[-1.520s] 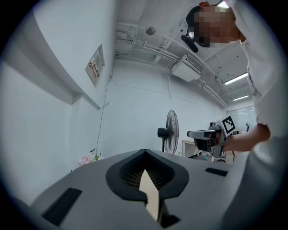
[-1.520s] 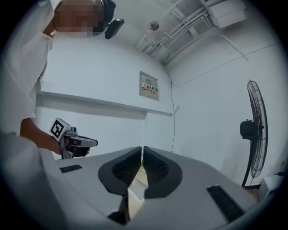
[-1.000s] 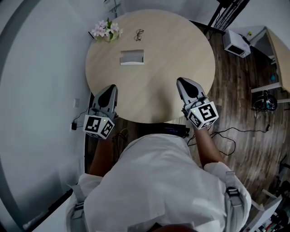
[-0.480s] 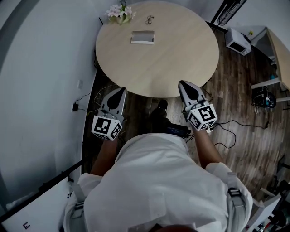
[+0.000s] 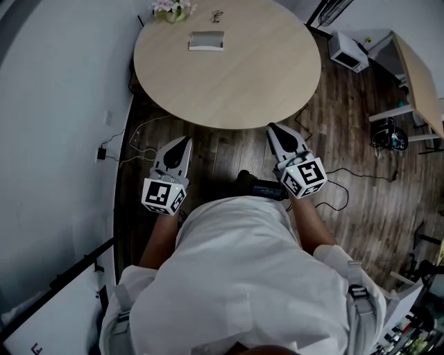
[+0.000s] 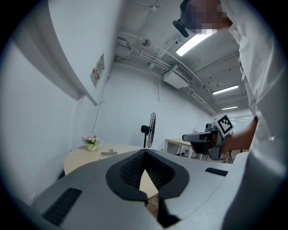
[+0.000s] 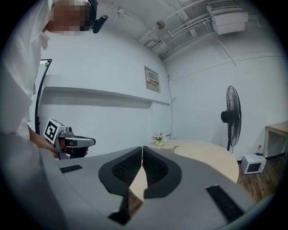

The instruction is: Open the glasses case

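left gripper [image 5: 181, 141] and right gripper [image 5: 272, 129], jaws together, empty, well apart from the seemingly closed glasses case [image 5: 207, 41]

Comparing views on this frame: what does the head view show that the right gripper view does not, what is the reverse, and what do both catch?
Only the head view: the glasses case, which I cannot make out in the other view, and the marker cube on the right gripper. Only the right gripper view: a standing fan, a ceiling unit and a wall panel. Both: the round table, the flowers, a white box on the floor, and the left gripper.
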`<state>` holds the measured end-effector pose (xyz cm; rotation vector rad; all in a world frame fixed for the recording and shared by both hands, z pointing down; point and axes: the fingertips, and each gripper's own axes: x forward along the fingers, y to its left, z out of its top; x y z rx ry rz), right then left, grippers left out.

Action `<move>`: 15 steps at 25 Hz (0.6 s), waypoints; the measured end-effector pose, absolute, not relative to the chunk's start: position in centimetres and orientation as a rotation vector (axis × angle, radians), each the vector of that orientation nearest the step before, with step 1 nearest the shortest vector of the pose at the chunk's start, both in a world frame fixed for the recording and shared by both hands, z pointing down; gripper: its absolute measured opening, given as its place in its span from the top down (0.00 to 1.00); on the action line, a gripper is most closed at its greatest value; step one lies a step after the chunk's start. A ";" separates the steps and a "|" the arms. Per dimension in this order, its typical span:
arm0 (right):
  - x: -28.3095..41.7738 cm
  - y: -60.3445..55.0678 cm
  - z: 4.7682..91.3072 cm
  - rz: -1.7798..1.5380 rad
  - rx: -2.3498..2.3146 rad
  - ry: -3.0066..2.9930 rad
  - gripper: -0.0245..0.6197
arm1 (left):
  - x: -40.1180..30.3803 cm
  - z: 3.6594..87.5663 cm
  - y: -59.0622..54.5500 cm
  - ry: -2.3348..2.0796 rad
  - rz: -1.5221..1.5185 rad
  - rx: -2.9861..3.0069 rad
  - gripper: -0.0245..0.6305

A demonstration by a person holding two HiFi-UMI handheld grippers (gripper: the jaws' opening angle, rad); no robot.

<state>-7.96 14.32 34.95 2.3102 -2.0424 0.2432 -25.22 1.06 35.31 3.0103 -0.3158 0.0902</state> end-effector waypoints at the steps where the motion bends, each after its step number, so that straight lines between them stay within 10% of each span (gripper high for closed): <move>1: -8.0 14.1 34.8 0.242 2.295 -2.056 0.92 | -25.2 35.4 1.2 -0.317 0.095 3.011 0.95; 15: -3.8 14.1 33.6 0.243 2.180 -2.192 0.92 | -17.4 34.1 4.0 -0.253 0.124 2.970 0.95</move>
